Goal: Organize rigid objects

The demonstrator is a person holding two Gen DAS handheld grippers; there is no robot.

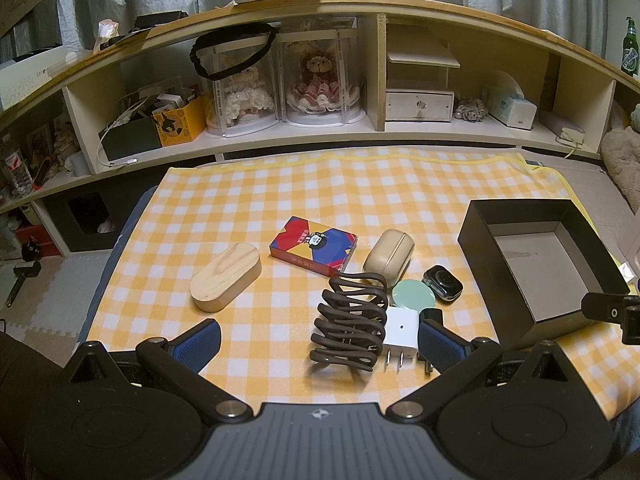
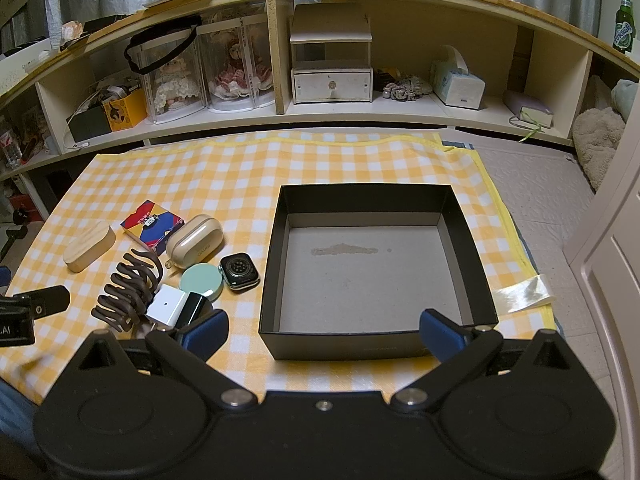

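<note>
An empty black box [image 2: 376,272] stands on the yellow checked cloth [image 2: 224,168]; it also shows at the right of the left wrist view [image 1: 536,272]. Left of it lie a wooden oval case [image 1: 226,276], a card pack [image 1: 313,243], a beige earbud case [image 1: 389,257], a brown hair claw [image 1: 350,326], a green round compact [image 1: 413,295], a watch body [image 1: 443,283], a white plug [image 1: 401,332] and a black plug [image 2: 195,307]. My left gripper [image 1: 320,340] is open, low over the claw and white plug. My right gripper [image 2: 324,334] is open at the box's near wall.
A long wooden shelf [image 1: 320,128] with doll cases, boxes and a small drawer unit runs along the back. A green bottle [image 2: 624,20] stands on its top at the right. A folded tape strip [image 2: 528,294] lies right of the box. A white cabinet door [image 2: 616,280] is at the far right.
</note>
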